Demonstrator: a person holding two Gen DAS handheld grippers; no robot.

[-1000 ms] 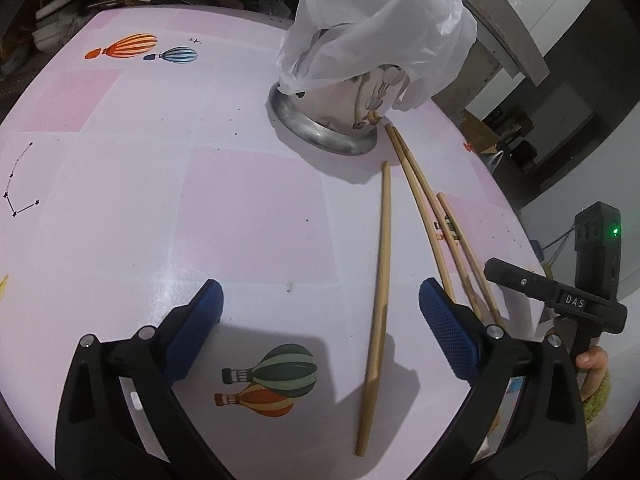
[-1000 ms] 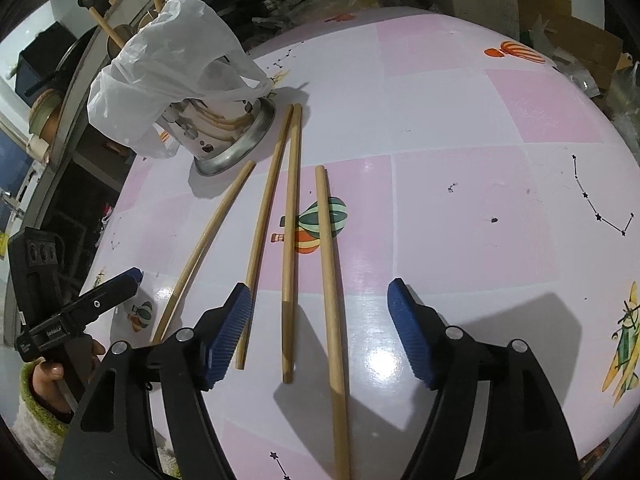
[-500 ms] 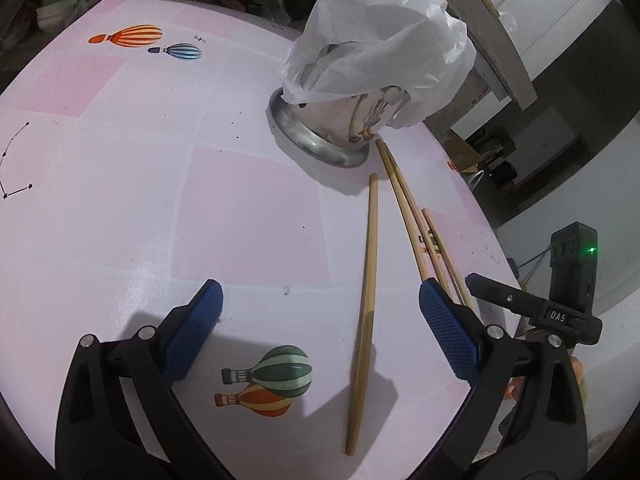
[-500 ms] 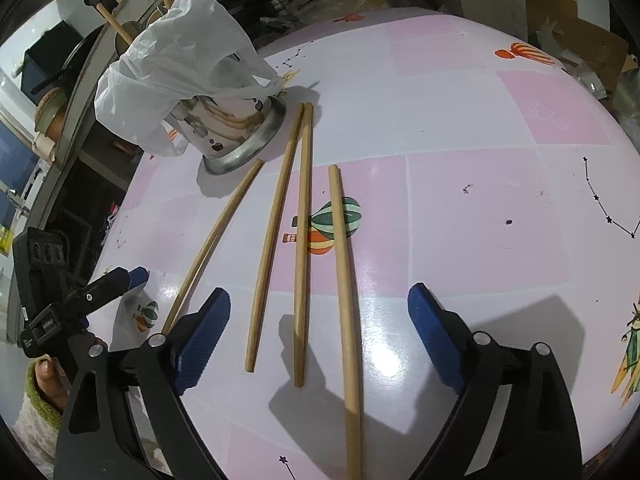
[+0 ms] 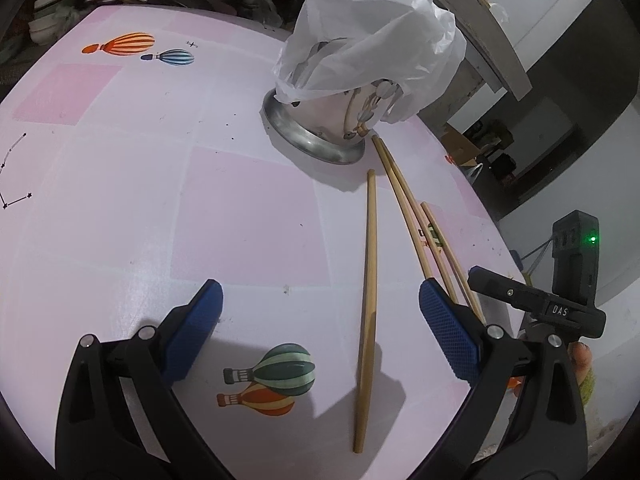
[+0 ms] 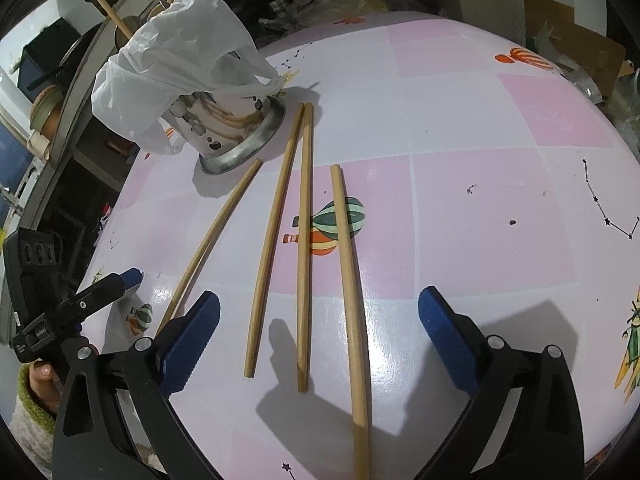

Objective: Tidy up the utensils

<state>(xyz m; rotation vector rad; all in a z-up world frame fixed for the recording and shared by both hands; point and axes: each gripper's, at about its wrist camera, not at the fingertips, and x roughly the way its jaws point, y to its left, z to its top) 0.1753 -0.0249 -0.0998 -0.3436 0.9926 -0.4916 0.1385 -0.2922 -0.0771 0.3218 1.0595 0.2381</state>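
Observation:
Several wooden chopsticks lie side by side on the pink table (image 6: 480,140). My right gripper (image 6: 318,344) hovers over their near ends with its jaws opening wide. The thick chopstick (image 6: 352,300) and two thinner ones (image 6: 304,248) lie between its pads, untouched; a fourth chopstick (image 6: 208,240) lies outside to the left. My left gripper (image 5: 322,332) is open above one chopstick (image 5: 368,300), with the others (image 5: 404,216) beside its right pad. The patterned cup (image 5: 344,108) stands in a metal dish (image 5: 316,144), draped with a white plastic bag (image 5: 372,40).
Balloon prints (image 5: 276,380) mark the tablecloth. A shelf edge (image 5: 496,52) with a jar of sticks runs behind the cup. Clutter and a cardboard box (image 6: 568,32) lie past the far rim. A hand (image 6: 40,380) in a green sleeve holds the other gripper at the table's edge.
The right gripper's jaws have spread wider, so three chopsticks now lie between its pads instead of two. The left gripper stays open and has barely shifted.

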